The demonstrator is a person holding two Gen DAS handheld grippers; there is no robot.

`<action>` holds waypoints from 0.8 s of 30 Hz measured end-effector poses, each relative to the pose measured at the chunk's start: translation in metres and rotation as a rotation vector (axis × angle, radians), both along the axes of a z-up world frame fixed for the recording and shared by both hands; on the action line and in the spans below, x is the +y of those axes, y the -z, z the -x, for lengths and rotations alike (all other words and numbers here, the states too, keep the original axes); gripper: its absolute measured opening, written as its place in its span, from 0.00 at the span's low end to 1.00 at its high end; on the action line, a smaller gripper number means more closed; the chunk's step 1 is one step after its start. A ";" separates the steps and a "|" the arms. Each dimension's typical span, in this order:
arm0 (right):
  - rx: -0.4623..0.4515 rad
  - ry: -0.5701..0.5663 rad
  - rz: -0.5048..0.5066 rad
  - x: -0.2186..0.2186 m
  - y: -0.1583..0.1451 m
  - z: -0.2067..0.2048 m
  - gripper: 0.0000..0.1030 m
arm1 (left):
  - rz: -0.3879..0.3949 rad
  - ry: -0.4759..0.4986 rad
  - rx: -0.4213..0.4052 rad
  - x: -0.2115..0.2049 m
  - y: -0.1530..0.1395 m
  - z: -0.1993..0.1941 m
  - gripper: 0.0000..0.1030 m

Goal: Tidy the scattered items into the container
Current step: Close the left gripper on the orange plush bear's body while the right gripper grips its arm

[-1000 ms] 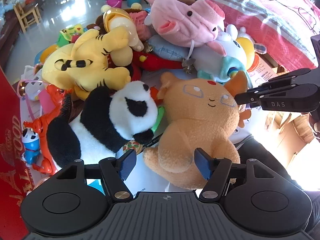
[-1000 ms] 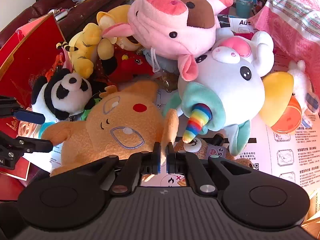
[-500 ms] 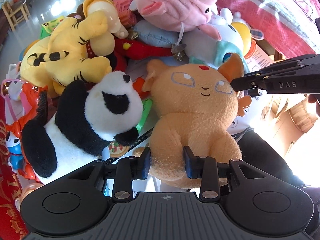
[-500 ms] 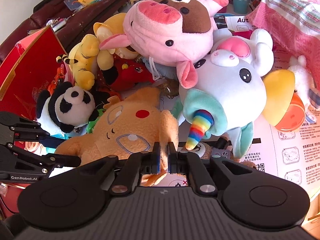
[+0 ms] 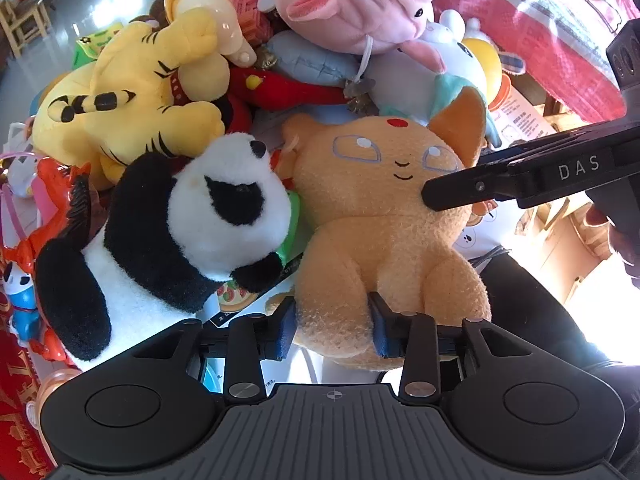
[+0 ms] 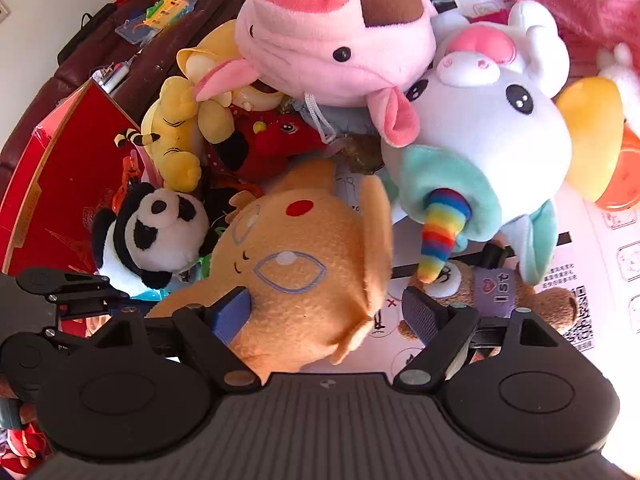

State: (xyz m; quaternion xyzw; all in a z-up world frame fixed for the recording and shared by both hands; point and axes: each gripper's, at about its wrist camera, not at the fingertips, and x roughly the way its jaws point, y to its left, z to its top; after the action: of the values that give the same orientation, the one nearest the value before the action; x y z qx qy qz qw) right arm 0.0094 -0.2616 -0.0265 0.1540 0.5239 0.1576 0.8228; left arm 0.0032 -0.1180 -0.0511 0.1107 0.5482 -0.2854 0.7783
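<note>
Clearly a two-tong pickup of the orange plush cat (image 5: 384, 216). It lies face up at the near edge of the toy pile, just right of the panda (image 5: 192, 236) and touching it, with the unicorn (image 6: 480, 136) and pink pig (image 6: 336, 36) stacked just beyond its head.

Left tongs (image 5: 334, 326): clenched on the cat's lower body, blue pads pressed into the fur on both sides of a leg. Right tongs (image 6: 324, 314): spread wide, grasping nothing; the left pad touches or nearly touches the cat's cheek, the right pad sits apart from it over the printed white sheet (image 6: 600, 264). In the left view the right tongs come in from the right against the side of the cat's head.

Step in hand, as I judge it: get a second grip on the head, then lift.

How to do it well:
- Push the right tongs further onto the head so both pads land on stuffing, not just an ear or loose fur.
- Close firmly; plush squashes, so a shallow pinch will likely slip.
- Keep the left grip tight and lift both ends together so the body doesn't sag or swing.
- Lift straight up first; the panda leans on the cat and may tip or drag along.
- Watch the small brown bear (image 6: 496, 292) under the unicorn, near the right pad; avoid catching it.

Container: cannot tell which one is meant; a red box (image 6: 60, 192) stands at the left.
</note>
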 end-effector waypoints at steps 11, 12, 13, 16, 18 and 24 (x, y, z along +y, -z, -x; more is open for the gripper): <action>-0.100 -0.043 0.089 0.026 -0.008 0.007 0.72 | 0.001 0.014 -0.018 -0.001 0.000 0.002 0.31; -0.098 -0.043 0.088 0.025 -0.008 0.006 0.72 | -0.001 0.016 -0.021 -0.001 0.000 0.003 0.34; -0.096 -0.043 0.087 0.025 -0.008 0.006 0.72 | -0.001 0.015 -0.020 0.000 0.000 0.003 0.47; -0.087 -0.040 0.089 0.025 -0.008 0.005 0.74 | -0.037 0.017 -0.025 0.002 0.004 0.000 0.72; -0.083 -0.035 0.087 0.025 -0.007 0.003 0.74 | -0.026 0.004 -0.011 0.004 0.006 -0.004 0.71; -0.062 -0.014 0.079 0.025 -0.006 0.001 0.78 | 0.053 -0.028 0.046 0.007 0.006 -0.007 0.30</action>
State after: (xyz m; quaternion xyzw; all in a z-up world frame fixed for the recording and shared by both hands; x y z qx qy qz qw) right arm 0.0085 -0.2369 -0.0205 0.1126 0.5049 0.1474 0.8430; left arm 0.0104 -0.1113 -0.0570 0.0756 0.5598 -0.2915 0.7720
